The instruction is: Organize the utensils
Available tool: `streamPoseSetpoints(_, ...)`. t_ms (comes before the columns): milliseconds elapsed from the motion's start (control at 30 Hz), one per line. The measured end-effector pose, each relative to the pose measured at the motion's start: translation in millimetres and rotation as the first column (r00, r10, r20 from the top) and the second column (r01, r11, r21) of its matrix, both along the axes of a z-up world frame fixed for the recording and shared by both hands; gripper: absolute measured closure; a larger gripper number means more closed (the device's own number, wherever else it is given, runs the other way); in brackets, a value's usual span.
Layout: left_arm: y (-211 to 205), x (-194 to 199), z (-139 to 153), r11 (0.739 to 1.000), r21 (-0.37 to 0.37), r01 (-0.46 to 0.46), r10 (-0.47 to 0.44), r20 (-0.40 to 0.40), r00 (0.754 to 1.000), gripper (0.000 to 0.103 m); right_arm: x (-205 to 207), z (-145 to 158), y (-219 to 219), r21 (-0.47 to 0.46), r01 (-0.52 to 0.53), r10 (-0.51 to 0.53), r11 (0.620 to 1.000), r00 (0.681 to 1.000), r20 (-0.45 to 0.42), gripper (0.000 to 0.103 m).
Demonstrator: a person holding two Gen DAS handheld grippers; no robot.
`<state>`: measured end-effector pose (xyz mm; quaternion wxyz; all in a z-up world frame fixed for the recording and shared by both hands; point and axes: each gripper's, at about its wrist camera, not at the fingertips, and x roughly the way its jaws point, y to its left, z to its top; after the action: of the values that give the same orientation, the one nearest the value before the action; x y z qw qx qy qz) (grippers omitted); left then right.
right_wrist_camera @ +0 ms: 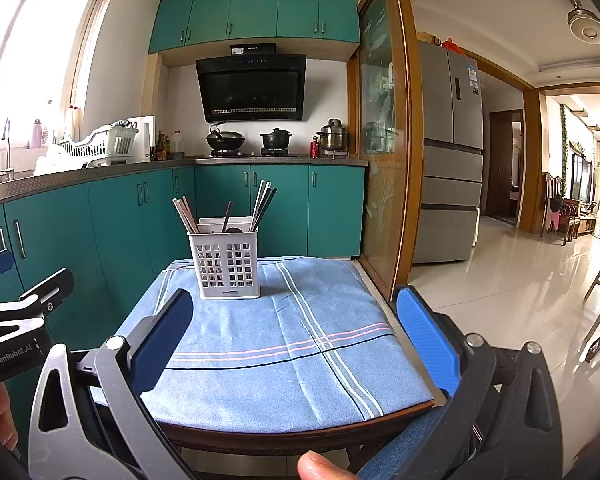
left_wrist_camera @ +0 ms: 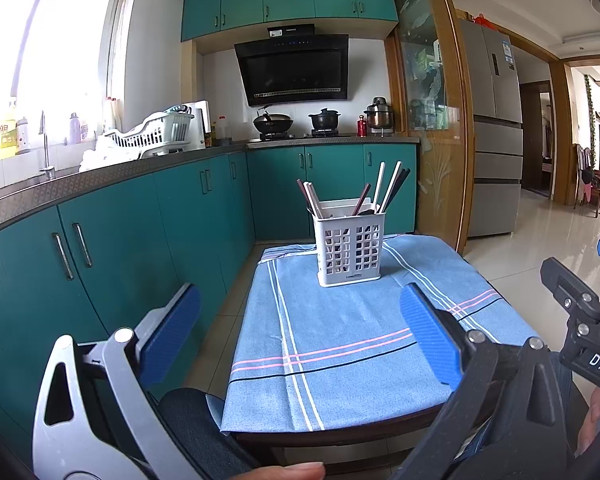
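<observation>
Both the left gripper [left_wrist_camera: 300,340] and right gripper [right_wrist_camera: 296,344] gape empty at frame bottom, chopsticks [left_wrist_camera: 388,190] already in the centre caddy [left_wrist_camera: 350,250]

A dark wooden counter [right_wrist_camera: 284,438] carries a blue striped cloth [right_wrist_camera: 268,360]; on the cloth's far end stands a white utensil basket [right_wrist_camera: 226,266].

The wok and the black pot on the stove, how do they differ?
The wok is wide and shallow, with a utensil handle sticking up from it; the black pot is narrower, deeper and rounder. The wok is uncovered, while the pot wears a knobbed lid. The wok sits on the burner nearer the white dish rack, the pot on the one nearer the steel pot. Both are dark and rest on the stove under the hood.
</observation>
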<state>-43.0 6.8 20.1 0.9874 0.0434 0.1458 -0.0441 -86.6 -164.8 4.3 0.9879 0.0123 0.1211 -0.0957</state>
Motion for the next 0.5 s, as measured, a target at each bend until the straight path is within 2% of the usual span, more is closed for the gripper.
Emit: streamPoseSetpoints(500, 2.2, 0.1, 0.9, 1.000, 0.004, -0.001, 0.001, -0.002, 1.000, 0.004, -1.8, 0.0, 2.0, -0.004, -0.004, 0.004, 1.000, 1.000, -0.006, 0.003)
